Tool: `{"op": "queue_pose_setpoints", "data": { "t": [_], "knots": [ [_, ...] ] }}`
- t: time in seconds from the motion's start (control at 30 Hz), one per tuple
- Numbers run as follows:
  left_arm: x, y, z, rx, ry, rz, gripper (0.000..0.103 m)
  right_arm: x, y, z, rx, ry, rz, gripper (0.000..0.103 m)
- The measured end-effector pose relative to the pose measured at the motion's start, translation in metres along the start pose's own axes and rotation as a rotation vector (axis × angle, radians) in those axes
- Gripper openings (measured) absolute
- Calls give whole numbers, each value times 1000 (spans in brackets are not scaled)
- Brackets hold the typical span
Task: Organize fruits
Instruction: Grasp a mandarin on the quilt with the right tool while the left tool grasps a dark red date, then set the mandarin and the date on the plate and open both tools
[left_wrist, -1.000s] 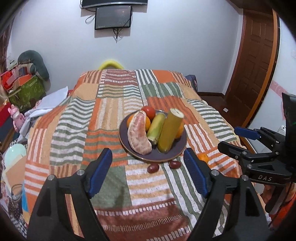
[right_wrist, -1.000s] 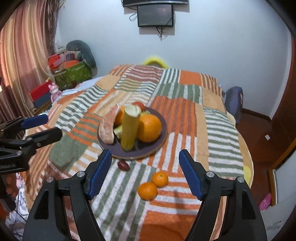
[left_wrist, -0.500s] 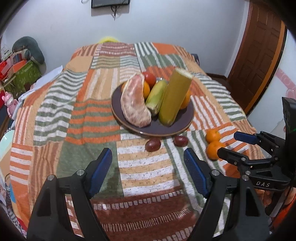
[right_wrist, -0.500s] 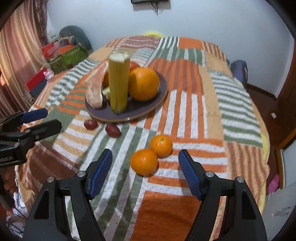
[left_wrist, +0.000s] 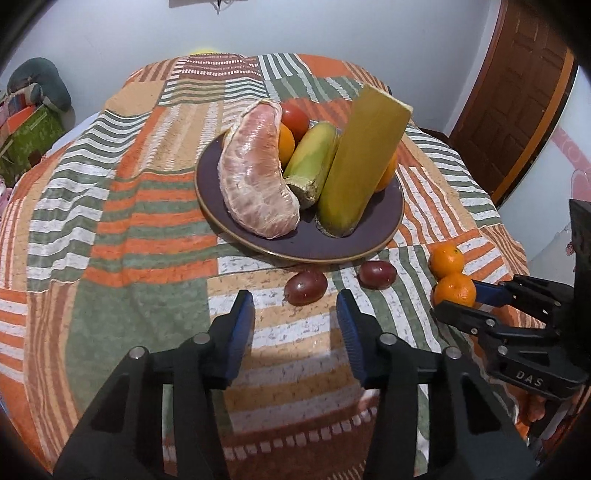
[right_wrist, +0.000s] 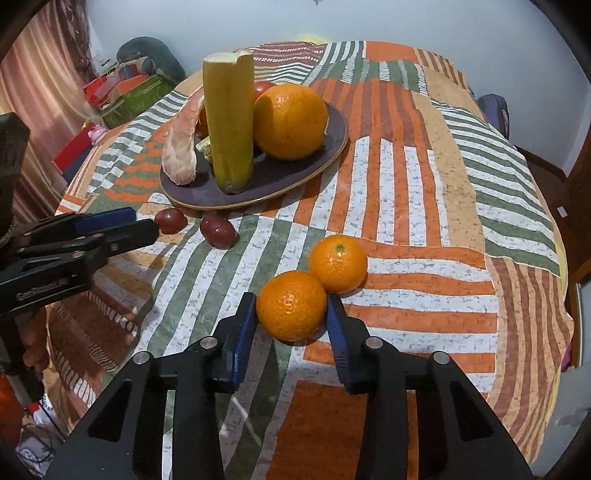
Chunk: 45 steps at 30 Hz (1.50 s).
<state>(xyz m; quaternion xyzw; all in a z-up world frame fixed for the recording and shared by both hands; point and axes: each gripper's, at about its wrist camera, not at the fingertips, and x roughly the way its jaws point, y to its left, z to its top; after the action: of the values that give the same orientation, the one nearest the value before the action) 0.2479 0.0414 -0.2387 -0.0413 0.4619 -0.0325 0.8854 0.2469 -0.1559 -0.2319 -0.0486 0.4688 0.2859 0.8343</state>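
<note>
A dark purple plate (left_wrist: 384, 236) (right_wrist: 332, 147) on the striped bedspread holds a peeled pomelo (left_wrist: 258, 173), sugarcane pieces (left_wrist: 362, 158), a big orange (right_wrist: 291, 120) and a tomato (left_wrist: 295, 116). Two dark red fruits (left_wrist: 306, 287) (left_wrist: 377, 275) lie in front of the plate. My left gripper (left_wrist: 295, 317) is open just short of the nearer red fruit. Two small oranges (right_wrist: 291, 304) (right_wrist: 338, 264) lie on the cloth. My right gripper (right_wrist: 291, 314) has closed around the near small orange, its pads touching both sides.
The bed's patchwork cover (left_wrist: 129, 240) runs out to rounded edges on all sides. Boxes and bags (right_wrist: 129, 88) stand at the left by a curtain. A wooden door (left_wrist: 517, 92) is at the right. Each gripper shows in the other's view.
Both grippers moved forward and down toward the fruit. The left jaws narrowed near the red fruit. The right jaws closed in onto the near small orange.
</note>
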Motion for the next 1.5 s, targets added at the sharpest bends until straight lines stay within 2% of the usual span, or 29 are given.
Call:
{"op": "queue_pose_setpoints", "data": {
  "t": [0.17, 0.4, 0.57, 1.03, 1.27, 1.5],
  "knots": [
    [13, 3, 4, -24, 19, -24, 40, -2, -2, 2, 11, -11, 13, 34],
    [17, 1, 6, -25, 16, -46, 24, -10, 0, 9, 2, -42, 14, 34],
    [12, 0, 5, -26, 14, -47, 23, -13, 2, 13, -18, -55, 3, 34],
    [-31, -4, 24, -3, -106, -22, 23, -37, 8, 49, -53, -169, -3, 34],
    [-29, -5, 32, -8, -123, -20, 23, -29, 11, 63, -74, -191, -9, 34],
    [-13, -5, 37, -3, -109, 1, 23, -7, 14, 71, -86, -167, 3, 34]
  ]
}}
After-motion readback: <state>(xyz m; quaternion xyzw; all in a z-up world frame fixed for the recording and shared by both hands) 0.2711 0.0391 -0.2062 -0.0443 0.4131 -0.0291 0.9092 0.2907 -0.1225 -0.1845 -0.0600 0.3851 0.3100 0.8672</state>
